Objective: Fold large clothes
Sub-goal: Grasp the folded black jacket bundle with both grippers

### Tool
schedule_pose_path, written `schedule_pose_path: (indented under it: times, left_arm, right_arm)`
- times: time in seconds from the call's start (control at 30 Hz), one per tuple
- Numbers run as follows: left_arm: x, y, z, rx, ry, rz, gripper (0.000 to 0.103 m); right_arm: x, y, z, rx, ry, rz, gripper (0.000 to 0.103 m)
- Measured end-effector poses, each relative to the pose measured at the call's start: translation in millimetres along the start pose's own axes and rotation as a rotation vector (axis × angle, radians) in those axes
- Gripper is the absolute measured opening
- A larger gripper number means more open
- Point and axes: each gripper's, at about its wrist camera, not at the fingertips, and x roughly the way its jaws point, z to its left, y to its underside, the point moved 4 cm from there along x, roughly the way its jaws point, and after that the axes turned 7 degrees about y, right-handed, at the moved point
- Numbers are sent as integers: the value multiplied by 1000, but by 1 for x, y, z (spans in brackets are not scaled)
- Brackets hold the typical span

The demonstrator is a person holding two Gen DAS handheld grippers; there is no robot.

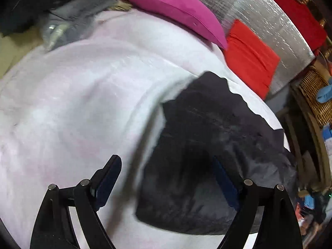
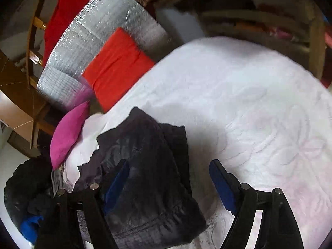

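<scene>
A dark garment [image 1: 207,155] lies folded into a rough bundle on a white bedspread [image 1: 72,103]. In the left wrist view it fills the area from the centre out to four o'clock, its upper edge wavy against the white. The left gripper [image 1: 167,178] hangs over it with jaws spread wide: one blue-padded finger [image 1: 108,178] stands over bare bedspread at seven o'clock, the other over the dark cloth at five o'clock, and neither pad presses on anything.

In the right wrist view the garment [image 2: 149,176] sits from the centre down to seven o'clock, creased, with a gathered hem at its lower edge. The right gripper [image 2: 169,182] is also spread wide, nothing pinched; its left finger [image 2: 116,182] shows in front of the dark cloth, its right finger over white bedspread [image 2: 249,103] at five o'clock (whether the left pad touches the fabric cannot be told).

A magenta pillow [image 1: 172,6] lies at twelve o'clock in the left view, a red cushion [image 1: 249,56] at two o'clock, both at the bedspread's far edge, with a silver quilted sheet [image 1: 259,16] behind them. A wicker basket [image 1: 313,91] sits at three o'clock.
</scene>
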Motion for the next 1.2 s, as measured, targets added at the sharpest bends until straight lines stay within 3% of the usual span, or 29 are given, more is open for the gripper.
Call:
schedule_pose_path:
  times: [0.2, 0.4, 0.5, 0.57, 0.63, 0.7, 0.77, 0.87, 0.93, 1.07, 1.2]
  left_arm:
    - [17, 1, -17, 51, 38, 50, 88]
    - [33, -10, 0, -28, 167, 135, 89]
    - [46, -11, 9, -86, 222, 195, 92]
    - [51, -11, 10, -104, 248, 203, 95]
    - [55, -11, 4, -74, 260, 208, 95]
    - [59, -6, -6, -41, 322, 248, 95]
    - [62, -2, -14, -14, 339, 263, 95]
    - [62, 1, -21, -4, 395, 270, 95]
    - [59, 3, -25, -3, 425, 258, 94]
    - [56, 7, -35, 36, 401, 228, 60]
    - [49, 6, -44, 60, 391, 193, 43]
  right_arm:
    - [38, 4, 8, -79, -24, 113, 82]
    - [67, -1, 1, -96, -105, 214, 82]
    - [90, 3, -6, -40, -186, 298, 89]
    - [94, 2, -7, -10, -250, 297, 94]
    - [97, 4, -2, 17, -349, 337, 94]
    - [105, 14, 10, 7, -419, 397, 95]
    - [108, 22, 21, -59, -379, 380, 97]
    - [110, 26, 29, -40, -403, 379, 97]
    - [108, 30, 33, -63, -391, 375, 89]
    - [105, 37, 45, -122, -281, 366, 53]
    - [91, 36, 59, -159, -222, 331, 40]
